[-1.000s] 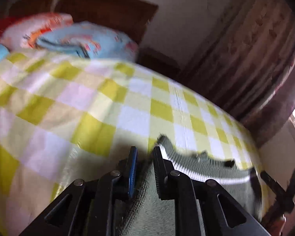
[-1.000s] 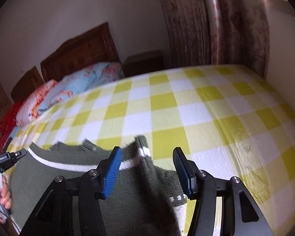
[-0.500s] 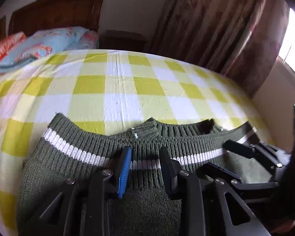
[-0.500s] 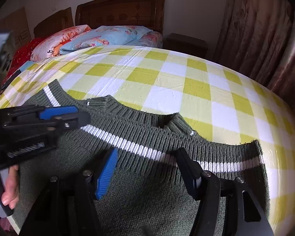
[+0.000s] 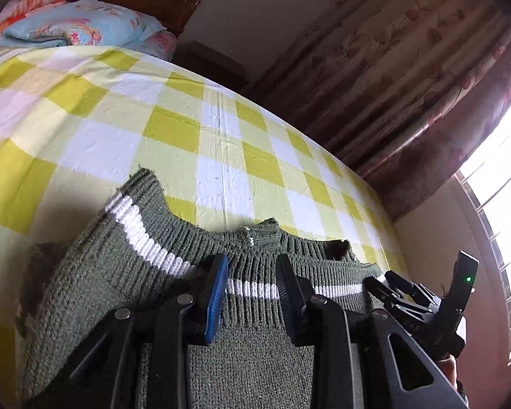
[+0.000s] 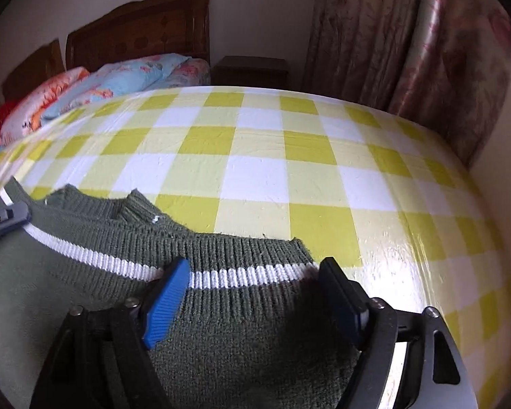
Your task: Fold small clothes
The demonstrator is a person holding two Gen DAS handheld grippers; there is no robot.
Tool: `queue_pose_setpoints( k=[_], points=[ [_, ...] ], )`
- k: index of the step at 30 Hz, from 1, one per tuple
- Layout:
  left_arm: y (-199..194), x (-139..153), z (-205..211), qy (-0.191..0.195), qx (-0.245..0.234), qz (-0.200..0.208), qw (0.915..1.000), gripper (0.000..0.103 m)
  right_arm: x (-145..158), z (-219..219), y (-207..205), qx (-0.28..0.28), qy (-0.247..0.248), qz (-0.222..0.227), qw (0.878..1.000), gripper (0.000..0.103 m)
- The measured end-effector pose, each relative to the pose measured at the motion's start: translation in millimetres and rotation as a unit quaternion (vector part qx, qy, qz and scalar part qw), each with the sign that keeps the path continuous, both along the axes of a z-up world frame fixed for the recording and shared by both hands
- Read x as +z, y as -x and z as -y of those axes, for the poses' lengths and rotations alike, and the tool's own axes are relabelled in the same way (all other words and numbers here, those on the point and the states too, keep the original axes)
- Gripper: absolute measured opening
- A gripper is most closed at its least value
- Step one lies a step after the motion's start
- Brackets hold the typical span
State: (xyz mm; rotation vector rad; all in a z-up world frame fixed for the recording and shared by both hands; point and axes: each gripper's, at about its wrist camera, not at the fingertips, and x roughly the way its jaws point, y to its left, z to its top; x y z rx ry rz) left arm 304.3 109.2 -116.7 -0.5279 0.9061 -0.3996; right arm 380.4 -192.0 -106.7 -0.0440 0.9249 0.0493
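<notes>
Sweater (image 6: pixel 221 306) spread flatter — tongs (image 6: pixel 252 283) (both) parted.

Bare checked bedspread (image 6: pixel 255 177) beyond the sweater (image 6: pixel 221 323); pillows (image 6: pixel 119 81) far back.

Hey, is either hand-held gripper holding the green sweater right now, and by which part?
Neither. Both the left hand-held gripper and the right are open over the sweater's striped ribbed band.

Green sweater (image 5: pixel 255 358) on checked bedsheet (image 5: pixel 153 129)
</notes>
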Motion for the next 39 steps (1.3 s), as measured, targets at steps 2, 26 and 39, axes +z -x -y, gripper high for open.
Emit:
queue_pose_setpoints(
  k=[2, 26, 39],
  points=[
    [0, -1, -1, 0.005, -0.001, 0.000, 1.0000, 0.029, -1, 9, 1, -0.004, -0.027, -0.004, 1.000, 0.103],
    [-5, -11, -69, 0.086, 0.111, -0.004, 0.9901, 0.004, -8, 19, -2, -0.016, -0.074, -0.022, 0.997, 0.103],
    [34, 39, 37, -0.146, 0.022, 0.045, 0.9880, 0.040, 47, -71, 57, 0.092, -0.024, 0.051, 0.994, 0.103]
  ],
)
